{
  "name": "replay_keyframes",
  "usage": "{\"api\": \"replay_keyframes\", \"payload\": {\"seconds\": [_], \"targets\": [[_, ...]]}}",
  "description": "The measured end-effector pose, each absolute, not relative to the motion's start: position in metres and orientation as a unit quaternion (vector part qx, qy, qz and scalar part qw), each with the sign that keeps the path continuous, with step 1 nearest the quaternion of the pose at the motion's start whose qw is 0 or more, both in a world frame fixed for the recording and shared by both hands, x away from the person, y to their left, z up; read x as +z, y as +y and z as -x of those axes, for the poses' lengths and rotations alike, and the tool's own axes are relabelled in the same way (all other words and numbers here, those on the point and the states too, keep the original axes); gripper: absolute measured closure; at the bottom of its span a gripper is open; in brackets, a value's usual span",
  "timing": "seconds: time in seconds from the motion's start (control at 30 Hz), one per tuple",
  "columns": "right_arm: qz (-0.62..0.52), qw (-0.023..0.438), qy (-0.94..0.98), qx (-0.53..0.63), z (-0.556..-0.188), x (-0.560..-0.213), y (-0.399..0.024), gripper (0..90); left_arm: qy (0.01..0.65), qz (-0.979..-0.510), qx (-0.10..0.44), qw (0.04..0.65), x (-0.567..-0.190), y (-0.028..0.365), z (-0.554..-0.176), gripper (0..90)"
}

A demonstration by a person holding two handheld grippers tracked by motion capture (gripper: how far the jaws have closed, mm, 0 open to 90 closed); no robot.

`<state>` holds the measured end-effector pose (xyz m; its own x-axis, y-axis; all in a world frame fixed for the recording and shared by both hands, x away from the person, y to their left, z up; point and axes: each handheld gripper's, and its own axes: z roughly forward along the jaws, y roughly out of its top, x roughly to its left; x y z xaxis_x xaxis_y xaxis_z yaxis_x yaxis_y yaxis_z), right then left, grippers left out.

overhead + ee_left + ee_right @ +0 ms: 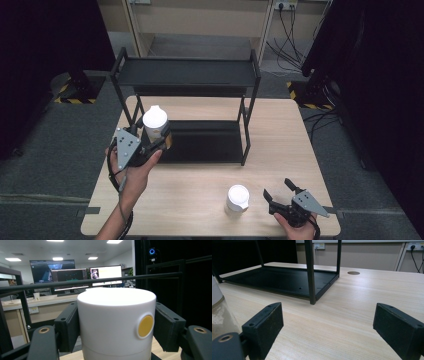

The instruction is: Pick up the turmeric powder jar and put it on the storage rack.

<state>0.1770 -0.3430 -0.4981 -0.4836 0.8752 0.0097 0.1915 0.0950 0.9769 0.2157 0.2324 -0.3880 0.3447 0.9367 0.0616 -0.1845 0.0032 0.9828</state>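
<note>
Left gripper: the left gripper (159, 141) is held in the person's left hand (136, 167) at the left side of the light wooden table (200, 210), just in front of the lower shelf of the black metal two-tier rack (187, 75). Its jaws are clamped on the sides of a white cylindrical lidded bottle with a round yellow spot (116, 322).

Held bottle: in the high view the bottle (155, 122) is seen upright between the jaws, at the left front corner of the rack; whether it is lifted off the table or resting on it cannot be told. In the left gripper view a black pad is pressed against each side of it, and the yellow spot (145, 326) is turned toward the pad seen at the right.

Right gripper: the right gripper (280, 192) is held low at the near right edge of the table in the right hand (299, 231). Its jaws are spread wide apart with nothing between them; bare tabletop is seen between the pads in the right gripper view.

Second bottle: a second white-capped bottle (237, 198) is stood upright on the table, just to the left of the right gripper and apart from it. Its edge (218, 312) is seen at the left border of the right gripper view.

Rack: the rack is stood on the far half of the table; both its shelves are seen bare.
</note>
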Motion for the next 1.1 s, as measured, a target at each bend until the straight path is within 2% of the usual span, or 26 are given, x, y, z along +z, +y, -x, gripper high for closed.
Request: {"api": "replay_keyframes", "payload": {"seconds": [1.1], "targets": [[-0.4,0.313,0.669,0.543,-0.177,-0.498,-0.344,9.7,0.365,-0.514,0.482,0.608,-0.35,0.236,-0.241,30.6]]}}
